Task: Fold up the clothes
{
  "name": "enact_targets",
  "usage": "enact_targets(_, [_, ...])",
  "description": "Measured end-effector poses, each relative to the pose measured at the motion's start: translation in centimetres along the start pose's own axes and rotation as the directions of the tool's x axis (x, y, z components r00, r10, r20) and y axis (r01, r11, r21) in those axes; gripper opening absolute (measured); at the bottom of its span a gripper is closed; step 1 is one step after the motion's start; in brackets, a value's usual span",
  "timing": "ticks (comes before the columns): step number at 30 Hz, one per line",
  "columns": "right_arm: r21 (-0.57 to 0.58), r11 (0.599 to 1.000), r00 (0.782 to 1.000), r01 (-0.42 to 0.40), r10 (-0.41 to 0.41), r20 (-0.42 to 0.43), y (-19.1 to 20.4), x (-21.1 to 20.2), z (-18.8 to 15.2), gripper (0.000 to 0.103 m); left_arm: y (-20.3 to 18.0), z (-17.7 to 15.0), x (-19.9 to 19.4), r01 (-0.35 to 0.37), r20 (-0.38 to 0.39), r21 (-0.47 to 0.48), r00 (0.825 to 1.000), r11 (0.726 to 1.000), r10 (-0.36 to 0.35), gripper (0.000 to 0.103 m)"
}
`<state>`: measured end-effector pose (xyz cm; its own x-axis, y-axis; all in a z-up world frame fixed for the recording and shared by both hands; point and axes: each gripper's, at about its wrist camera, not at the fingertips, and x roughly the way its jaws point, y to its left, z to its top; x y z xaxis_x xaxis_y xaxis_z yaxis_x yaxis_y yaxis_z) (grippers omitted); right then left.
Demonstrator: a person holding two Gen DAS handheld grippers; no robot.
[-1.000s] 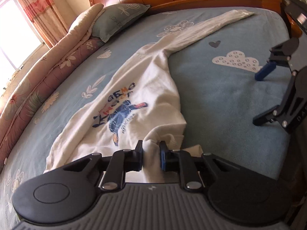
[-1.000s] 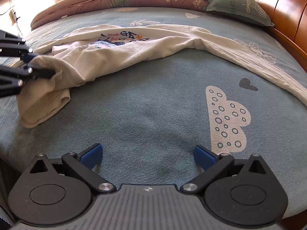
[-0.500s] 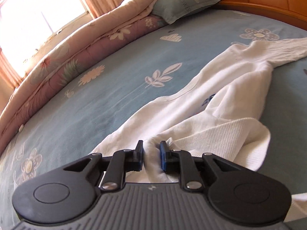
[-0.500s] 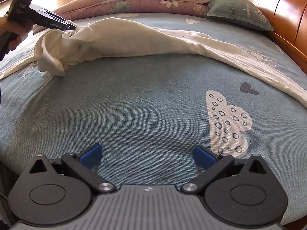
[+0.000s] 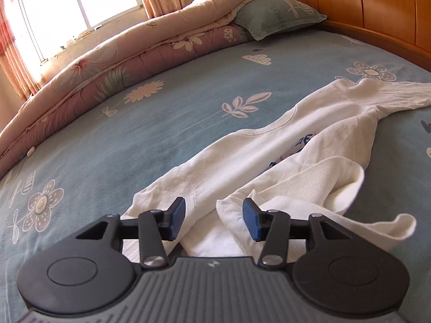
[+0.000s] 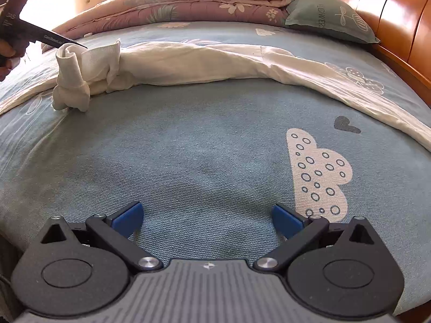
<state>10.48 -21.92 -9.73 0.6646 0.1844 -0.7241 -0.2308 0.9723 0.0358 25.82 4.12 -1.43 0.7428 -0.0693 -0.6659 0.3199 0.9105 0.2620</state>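
A white long-sleeved sweatshirt (image 5: 282,145) with a printed front lies crumpled on the blue bedsheet (image 5: 167,123). One sleeve is folded back over the body, and its ribbed cuff (image 5: 326,177) is bunched up. My left gripper (image 5: 214,219) is open just above the cloth near that cuff, holding nothing. In the right wrist view the sweatshirt (image 6: 204,62) stretches across the bed, the cuff bundle (image 6: 78,67) sits at the left, and the left gripper's fingers (image 6: 51,38) hover over it. My right gripper (image 6: 207,219) is open over bare sheet, far from the garment.
A folded floral quilt (image 5: 113,62) runs along the far side of the bed. A green pillow (image 5: 277,13) leans against the wooden headboard (image 5: 377,8). A bright window (image 5: 75,2) is behind. A person's hand (image 6: 8,51) holds the left gripper.
The left gripper carried the sleeve cuff across the sweatshirt, then opened and let it go. The right gripper stayed still and open.
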Motion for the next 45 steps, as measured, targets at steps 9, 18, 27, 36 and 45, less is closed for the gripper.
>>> enact_targets(9, [0.005, 1.0, 0.999, 0.013, -0.013, 0.05, 0.2, -0.2, -0.8, 0.103, -4.3, 0.1, -1.9, 0.026, 0.035, 0.135, 0.999, 0.99, -0.031, 0.068])
enact_targets(18, [0.009, 1.0, 0.999, 0.02, -0.02, 0.045, 0.3, -0.3, -0.7, 0.103, -9.4, -0.4, -1.6, 0.015, 0.022, 0.281, 1.0, 0.96, -0.022, 0.069])
enact_targets(27, [0.016, 1.0, 0.998, 0.026, -0.027, 0.057, 0.3, -0.3, -0.9, 0.103, -5.5, -4.4, -2.6, 0.01, -0.078, 0.109, 0.997, 0.994, -0.002, 0.069])
enact_targets(36, [0.009, 0.999, 0.999, 0.031, -0.032, 0.034, 0.4, -0.2, -0.4, 0.103, -3.5, -6.4, -1.3, 0.056, -0.105, -0.155, 0.992, 0.986, -0.072, 0.034])
enact_targets(45, [0.011, 0.999, 0.999, 0.035, -0.036, 0.032, 0.6, 0.0, -0.2, 0.103, -1.1, -7.8, -2.1, 0.17, -0.027, -0.43, 0.979, 0.887, -0.201, 0.035])
